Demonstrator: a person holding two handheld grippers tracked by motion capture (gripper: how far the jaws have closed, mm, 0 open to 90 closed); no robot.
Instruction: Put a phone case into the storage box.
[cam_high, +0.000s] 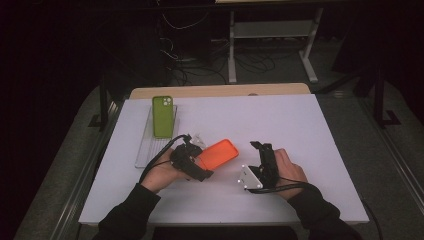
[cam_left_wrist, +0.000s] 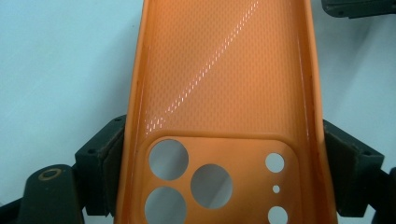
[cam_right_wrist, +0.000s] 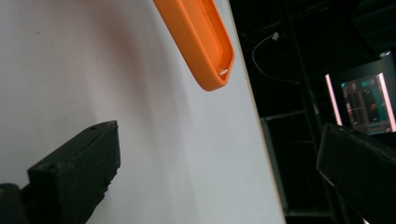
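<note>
Two grippers at work. Left gripper is clamped across the orange phone case at its camera-hole end; long axis runs away from it, toward the right gripper, jaws apart, empty, just beside the case's free end.

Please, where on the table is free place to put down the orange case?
The far right of the table, beyond the right claw, is bare, and so is the near edge between the forearms. It is crowded at left: green phone, clear tray, left claw gripping the orange case.
</note>
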